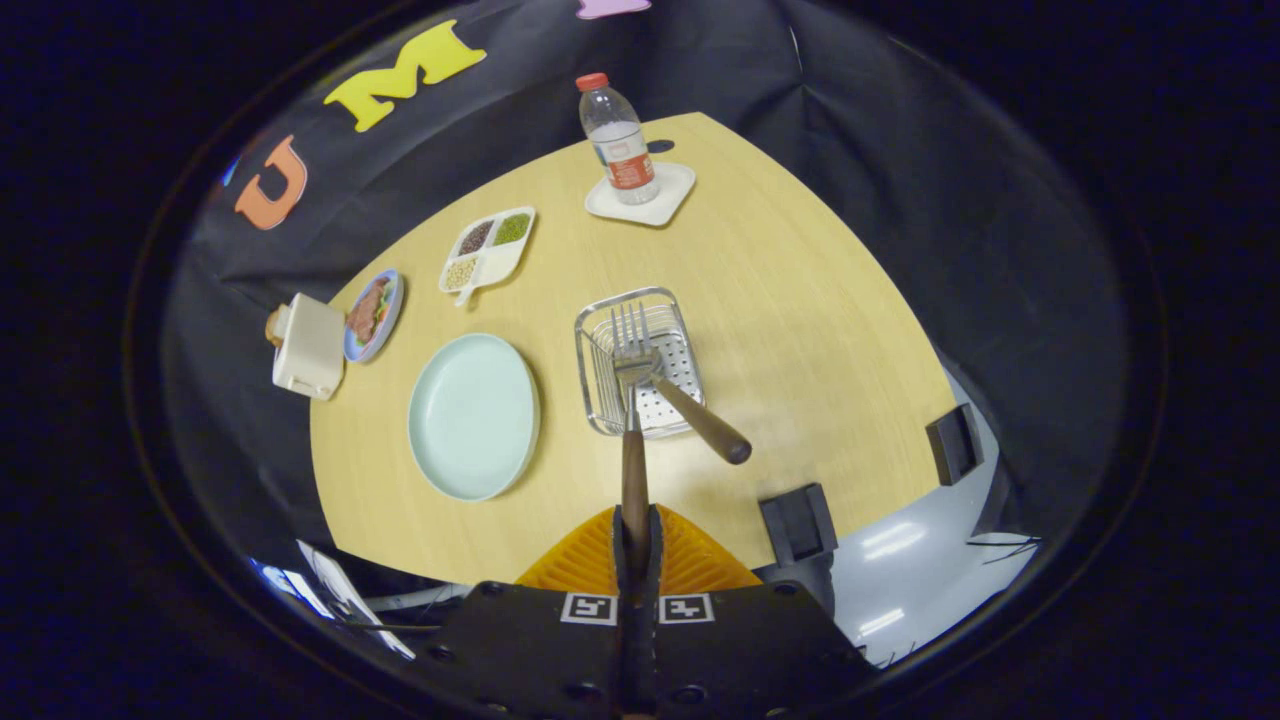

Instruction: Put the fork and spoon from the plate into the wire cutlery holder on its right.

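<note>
Nearest to me, the gripper (636, 545) has its 2 orange fingers (585, 560) pressed together on the brown handle of the fork (633, 440), which sticks straight out ahead of them. The fork's prongs hang over the wire cutlery holder (596, 385), above its open top, and look not yet let down inside.

Already in that holder is the spoon (700, 415), its bowl down on the perforated floor and its dark handle leaning out over the near right rim. To the holder's left sits the pale green plate (473, 415), bare now.

What could go wrong, as I judge it: the prongs sit right over the spoon's bowl end, so a straight drop may knock the spoon or leave the fork perched on the rim. The holder looks light, and a nudge from the handle could slide or tip it.

Farther off I count 1 cream box (308, 345) beside 1 small blue dish of food (375, 315), 1 white divided tray (488, 250) with 3 fillings, and at the back 1 water bottle (618, 140) standing on 1 white coaster (668, 195). Off the table's right edge, 2 dark blocks (798, 522).
</note>
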Demonstrator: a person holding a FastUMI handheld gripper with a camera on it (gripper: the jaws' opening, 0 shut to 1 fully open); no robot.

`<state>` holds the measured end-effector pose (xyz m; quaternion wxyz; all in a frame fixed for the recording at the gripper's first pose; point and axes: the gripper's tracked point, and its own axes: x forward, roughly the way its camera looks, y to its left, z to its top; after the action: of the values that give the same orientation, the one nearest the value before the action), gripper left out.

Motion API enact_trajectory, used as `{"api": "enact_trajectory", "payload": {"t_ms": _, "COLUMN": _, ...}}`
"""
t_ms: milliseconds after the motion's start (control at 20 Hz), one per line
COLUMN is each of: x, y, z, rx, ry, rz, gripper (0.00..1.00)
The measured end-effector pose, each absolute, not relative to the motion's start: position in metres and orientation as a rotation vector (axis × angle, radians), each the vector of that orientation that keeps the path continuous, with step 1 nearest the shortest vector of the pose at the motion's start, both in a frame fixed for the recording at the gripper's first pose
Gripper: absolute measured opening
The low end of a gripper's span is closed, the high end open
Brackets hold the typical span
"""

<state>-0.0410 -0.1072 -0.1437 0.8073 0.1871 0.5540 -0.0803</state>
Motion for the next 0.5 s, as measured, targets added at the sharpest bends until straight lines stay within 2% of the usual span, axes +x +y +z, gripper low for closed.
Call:
{"api": "enact_trajectory", "payload": {"t_ms": 300, "x": -0.030, "y": -0.105, "z": -0.141, "rx": 0.416, "ry": 1.175, "rz": -0.163, "gripper": 0.04}}
{"api": "enact_trajectory", "payload": {"t_ms": 350, "x": -0.028, "y": -0.105, "z": -0.139, "rx": 0.420, "ry": 1.164, "rz": -0.162, "gripper": 0.08}}
{"api": "enact_trajectory", "payload": {"t_ms": 500, "x": -0.025, "y": -0.102, "z": -0.131, "rx": 0.442, "ry": 1.143, "rz": -0.164, "gripper": 0.08}}
